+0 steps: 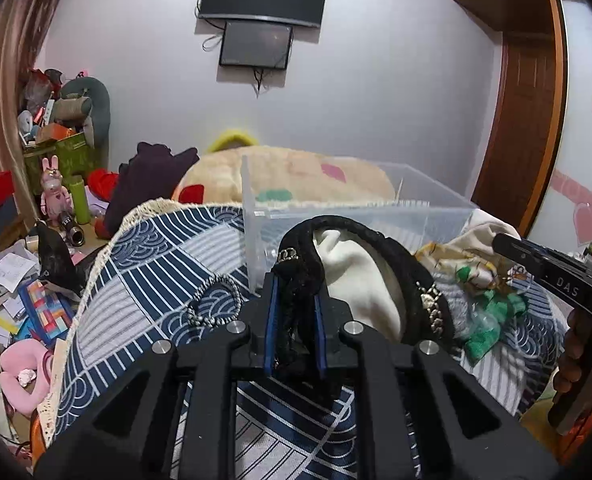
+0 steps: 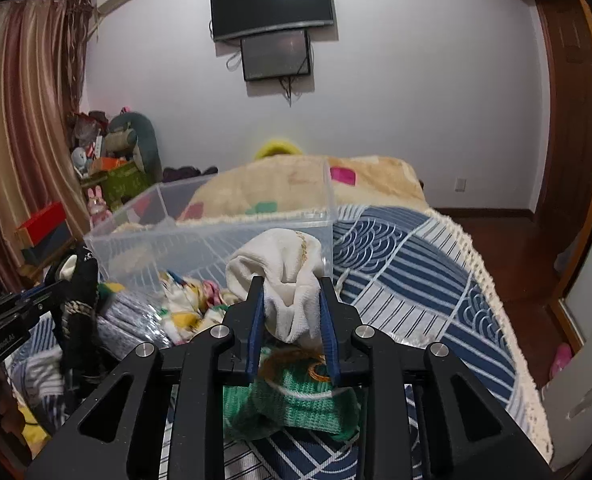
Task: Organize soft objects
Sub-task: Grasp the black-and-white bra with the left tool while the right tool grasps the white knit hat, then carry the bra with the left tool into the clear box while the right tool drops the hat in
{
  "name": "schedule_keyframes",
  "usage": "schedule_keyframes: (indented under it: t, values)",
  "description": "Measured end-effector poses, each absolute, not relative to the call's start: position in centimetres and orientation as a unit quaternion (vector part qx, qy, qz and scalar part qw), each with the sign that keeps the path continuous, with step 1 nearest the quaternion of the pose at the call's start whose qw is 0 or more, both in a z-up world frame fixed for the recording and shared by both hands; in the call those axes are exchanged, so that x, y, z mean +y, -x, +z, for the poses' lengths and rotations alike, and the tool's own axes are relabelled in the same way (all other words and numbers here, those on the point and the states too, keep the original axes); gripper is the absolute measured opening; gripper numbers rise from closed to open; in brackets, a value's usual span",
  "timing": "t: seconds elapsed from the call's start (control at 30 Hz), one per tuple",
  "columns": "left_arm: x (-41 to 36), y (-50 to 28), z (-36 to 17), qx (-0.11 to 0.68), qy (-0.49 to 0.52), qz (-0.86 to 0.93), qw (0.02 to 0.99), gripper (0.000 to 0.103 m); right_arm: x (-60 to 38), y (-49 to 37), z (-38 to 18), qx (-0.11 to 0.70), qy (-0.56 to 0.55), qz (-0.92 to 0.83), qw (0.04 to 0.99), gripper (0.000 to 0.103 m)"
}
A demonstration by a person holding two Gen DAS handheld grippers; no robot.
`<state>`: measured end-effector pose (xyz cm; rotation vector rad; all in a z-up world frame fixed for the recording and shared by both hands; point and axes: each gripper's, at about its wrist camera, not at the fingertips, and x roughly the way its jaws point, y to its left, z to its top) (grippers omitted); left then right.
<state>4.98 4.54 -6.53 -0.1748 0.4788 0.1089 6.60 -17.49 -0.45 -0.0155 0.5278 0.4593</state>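
My left gripper (image 1: 296,300) is shut on a black knitted hat (image 1: 380,248) with a chain trim and white lining, held above the blue patterned bedspread (image 1: 163,264). My right gripper (image 2: 291,300) is shut on a white cloth (image 2: 283,264) with gold stitching, held just in front of the clear plastic box (image 2: 215,236). A green knitted piece (image 2: 296,400) lies under the right gripper. A heap of colourful soft items (image 1: 480,292) lies on the bed beside the box (image 1: 376,208). The left gripper with the hat shows at the left of the right wrist view (image 2: 75,292).
A beige plush blanket (image 2: 296,184) lies behind the box. A dark garment (image 1: 147,176) sits at the bed's far left. The floor on the left is cluttered with papers, toys and boxes (image 1: 23,300). A wooden floor (image 2: 516,264) lies right of the bed.
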Motion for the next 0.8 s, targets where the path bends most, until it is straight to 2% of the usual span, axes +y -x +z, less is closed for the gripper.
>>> schedule_keyframes:
  t: [0.33,0.8]
  values:
    - [5.0,-3.5,-2.7,0.189,0.086,0.05,0.977,0.015,-18.4,-5.3,3.2,0.205,-0.002,0.229,0.951,0.023]
    - [4.5,-5.6,3.0,0.135,0.048,0.052,0.988,0.015,-16.7,-6.8,5.8,0.167,0.014,0.244,0.955,0.023]
